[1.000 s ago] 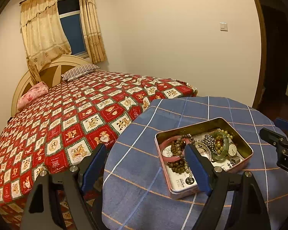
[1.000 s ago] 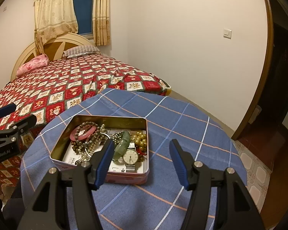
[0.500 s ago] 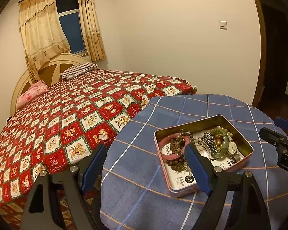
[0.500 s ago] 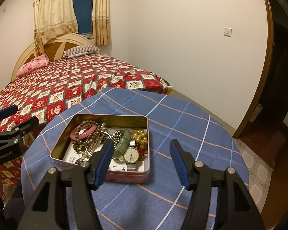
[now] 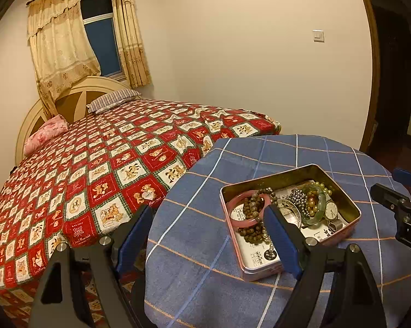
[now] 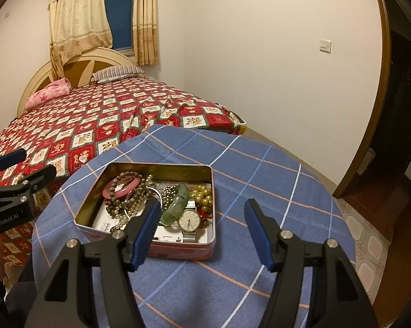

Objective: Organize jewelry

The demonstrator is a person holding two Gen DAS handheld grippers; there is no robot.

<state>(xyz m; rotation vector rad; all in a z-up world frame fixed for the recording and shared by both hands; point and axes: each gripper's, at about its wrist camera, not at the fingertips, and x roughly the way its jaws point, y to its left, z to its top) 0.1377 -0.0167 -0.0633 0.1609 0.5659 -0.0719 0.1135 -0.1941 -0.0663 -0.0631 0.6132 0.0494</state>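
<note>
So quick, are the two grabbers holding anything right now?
Left gripper: open, holding nothing.
Right gripper: open, holding nothing.

The left gripper (image 5: 209,232), fingers spread and empty, hangs above the table (image 5: 205,259) beside the jewelry tin (image 5: 345,199).

Blue plaid tablecloth (image 6: 260,169), red patchwork bedspread (image 6: 82,125), pink bangle (image 6: 122,188).

Round table (image 6: 260,273) under a blue checked cloth (image 5: 205,246); 1 open jewelry tin (image 6: 205,248) sits on it.
</note>
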